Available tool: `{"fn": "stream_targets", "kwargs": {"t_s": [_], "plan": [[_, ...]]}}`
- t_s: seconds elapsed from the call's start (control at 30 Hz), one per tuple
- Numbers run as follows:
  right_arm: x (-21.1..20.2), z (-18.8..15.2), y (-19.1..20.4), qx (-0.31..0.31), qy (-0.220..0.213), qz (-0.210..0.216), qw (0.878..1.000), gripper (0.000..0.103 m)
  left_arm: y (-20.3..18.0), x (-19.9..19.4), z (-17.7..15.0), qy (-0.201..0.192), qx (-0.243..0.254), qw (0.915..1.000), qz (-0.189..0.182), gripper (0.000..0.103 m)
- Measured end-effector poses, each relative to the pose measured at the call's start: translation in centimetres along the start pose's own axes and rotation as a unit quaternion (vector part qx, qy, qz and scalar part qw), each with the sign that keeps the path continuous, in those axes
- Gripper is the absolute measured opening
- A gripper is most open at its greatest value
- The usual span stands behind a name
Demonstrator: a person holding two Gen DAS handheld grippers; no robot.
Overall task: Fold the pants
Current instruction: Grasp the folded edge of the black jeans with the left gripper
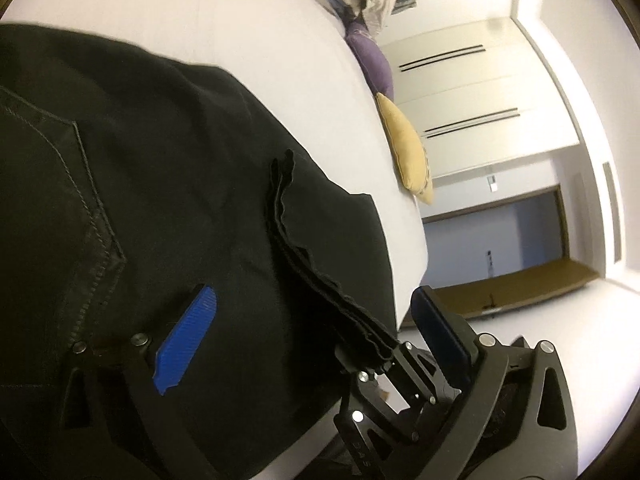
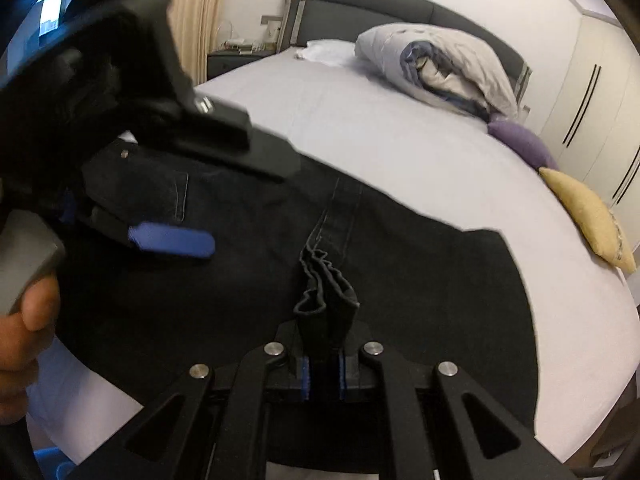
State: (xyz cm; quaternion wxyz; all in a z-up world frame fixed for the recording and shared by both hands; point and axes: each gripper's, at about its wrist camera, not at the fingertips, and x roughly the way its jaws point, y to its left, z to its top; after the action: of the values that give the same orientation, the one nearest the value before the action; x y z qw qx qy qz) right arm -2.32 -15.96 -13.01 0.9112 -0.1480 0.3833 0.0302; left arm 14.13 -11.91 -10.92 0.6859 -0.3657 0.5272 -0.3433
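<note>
1. Pale grey sheet covers the bed [image 2: 400, 152] that we work over; black pants [image 2: 400, 280] lie spread flat across its near part, directly ahead of and beneath both tools.
2. From the right wrist view we see the right gripper [image 2: 323, 376] closed tight on a bunched fold of the pants, the gathered cloth standing up between its blue pads [image 2: 305, 378].
3. That same view shows our left gripper [image 2: 172, 236] to the left of the right one, hovering just over the pants near a stitched pocket, with a hand [image 2: 24, 320] on its grey handle at the left edge.
4. Only the left wrist view shows its jaws plainly: they stand wide apart, one blue pad [image 1: 184, 344] lying against the cloth beside the pocket seam [image 1: 92, 216], the other finger [image 1: 440, 332] past the pants' edge.
5. Between those fingers in the left view runs a rumpled ridge of the pants, leading down to a black clamp of the right gripper [image 1: 384, 356] that pinches it.
6. Beyond the pants, to the right of both tools, a yellow cushion [image 2: 588, 216] and a purple cushion [image 2: 520, 142] rest at the mattress edge.
7. Farther ahead, a rolled duvet [image 2: 440, 68] sits against the dark headboard [image 2: 360, 4]; only the right view shows this headboard.
8. White wardrobe doors [image 1: 480, 92] fill the wall past the cushions.
</note>
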Motion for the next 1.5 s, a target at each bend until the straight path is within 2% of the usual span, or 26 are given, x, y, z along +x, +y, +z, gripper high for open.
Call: {"fn": "stream_targets", "kwargs": {"t_s": [0.1, 0.2, 0.33, 0.4, 0.43, 0.47, 0.53, 0.6, 0.67, 0.77, 0.93, 1.07, 1.3, 1.4, 1.47, 1.5], "plan": [[-0.7, -0.1, 0.1, 0.000, -0.009, -0.012, 1.000, 0.010, 0.0, 1.0, 0.2, 0.016, -0.019, 0.9996, -0.016, 0.099], [-1.5, 0.0, 0.6, -0.003, -0.020, -0.018, 1.000, 0.010, -0.1, 2.1, 0.8, 0.032, -0.029, 0.9990, -0.014, 0.099], [-2.6, 0.1, 1.6, -0.021, -0.037, -0.020, 0.999, 0.010, 0.1, 2.8, 2.0, 0.036, -0.052, 0.9978, -0.019, 0.099], [-2.9, 0.3, 2.3, -0.032, -0.041, -0.019, 0.998, 0.010, 0.0, 3.3, 2.4, 0.045, -0.052, 0.9975, -0.012, 0.096], [-3.0, 0.4, 2.6, -0.035, -0.041, -0.016, 0.998, 0.010, -0.2, 3.6, 2.6, 0.051, -0.048, 0.9975, -0.009, 0.085], [-3.1, 0.4, 2.8, -0.037, -0.043, -0.012, 0.998, 0.010, -0.4, 4.0, 2.7, 0.062, -0.041, 0.9972, -0.007, 0.063], [-3.4, 0.6, 3.6, -0.048, -0.046, -0.007, 0.998, 0.010, -0.5, 4.6, 2.6, 0.079, -0.035, 0.9962, -0.003, 0.032], [-3.6, 0.7, 4.7, -0.064, -0.048, -0.002, 0.997, 0.010, -0.3, 4.5, 2.5, 0.082, -0.029, 0.9962, 0.005, 0.028], [-3.9, 0.8, 5.8, -0.079, -0.050, 0.004, 0.996, 0.010, -0.1, 3.8, 2.5, 0.082, -0.018, 0.9963, 0.016, 0.017], [-4.0, 1.3, 7.5, -0.099, -0.053, 0.011, 0.994, 0.011, 0.0, 2.2, 2.9, 0.084, 0.010, 0.9956, 0.040, 0.010], [-3.4, 1.9, 9.8, -0.124, -0.050, 0.019, 0.991, 0.011, 0.7, -0.2, 4.1, 0.099, 0.048, 0.9908, 0.078, 0.009], [-2.5, 2.2, 11.2, -0.136, -0.036, 0.022, 0.990, 0.011, 1.2, -0.7, 4.7, 0.114, 0.077, 0.9852, 0.102, 0.009], [-1.1, 2.0, 12.6, -0.145, -0.014, 0.031, 0.989, 0.011, 3.0, -1.7, 4.5, 0.120, 0.098, 0.9796, 0.128, 0.010], [1.0, 1.7, 12.8, -0.150, 0.029, 0.053, 0.987, 0.018, 3.6, -1.8, 4.4, 0.119, 0.096, 0.9771, 0.148, 0.012], [1.0, 1.4, 12.7, -0.138, 0.032, 0.061, 0.988, 0.019, 4.3, -2.5, 4.7, 0.123, 0.088, 0.9772, 0.150, 0.012], [0.7, 1.5, 12.5, -0.130, 0.031, 0.076, 0.988, 0.024, 4.3, -3.3, 4.8, 0.120, 0.088, 0.9762, 0.158, 0.013]]}}
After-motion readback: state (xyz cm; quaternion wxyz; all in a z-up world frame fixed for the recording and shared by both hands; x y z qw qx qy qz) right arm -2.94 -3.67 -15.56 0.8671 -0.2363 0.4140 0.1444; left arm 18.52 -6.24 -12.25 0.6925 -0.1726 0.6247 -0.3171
